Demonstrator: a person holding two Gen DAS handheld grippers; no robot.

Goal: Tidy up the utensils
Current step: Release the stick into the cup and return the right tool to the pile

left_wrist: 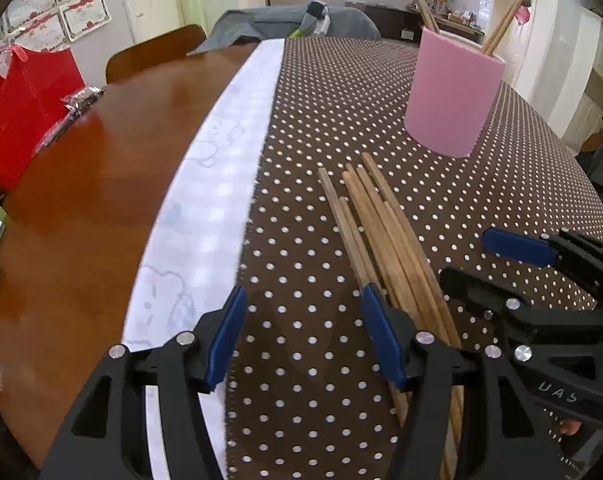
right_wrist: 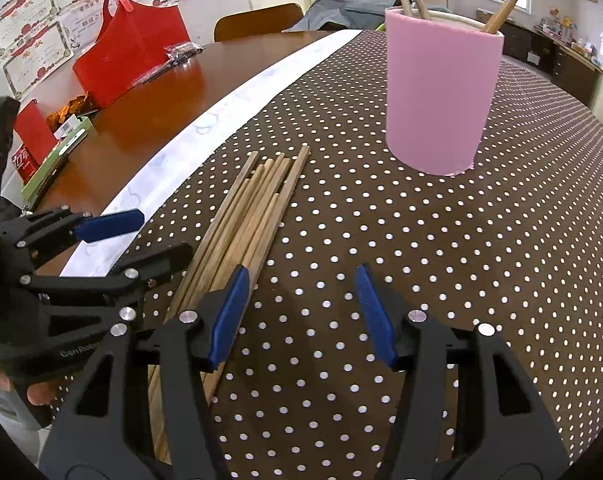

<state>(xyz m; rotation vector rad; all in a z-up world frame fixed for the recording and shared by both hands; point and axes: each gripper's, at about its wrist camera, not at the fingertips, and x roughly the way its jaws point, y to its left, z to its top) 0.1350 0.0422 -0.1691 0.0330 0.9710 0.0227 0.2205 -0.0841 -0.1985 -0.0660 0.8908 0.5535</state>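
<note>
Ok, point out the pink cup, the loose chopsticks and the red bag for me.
pink cup (right_wrist: 437, 92): right wrist view, middle of its side wall.
loose chopsticks (right_wrist: 257, 208): right wrist view, middle of the bundle.
red bag (right_wrist: 129, 48): right wrist view, its front face.

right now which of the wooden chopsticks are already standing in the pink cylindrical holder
The few wooden chopsticks leaning upright out of the pink cylindrical holder; the other bundle of wooden chopsticks lies flat on the dotted tablecloth.

I see wooden chopsticks (right_wrist: 245, 216) bundled flat on the dotted cloth; pink cup (right_wrist: 439, 92) upright beyond them, holding several more.
</note>
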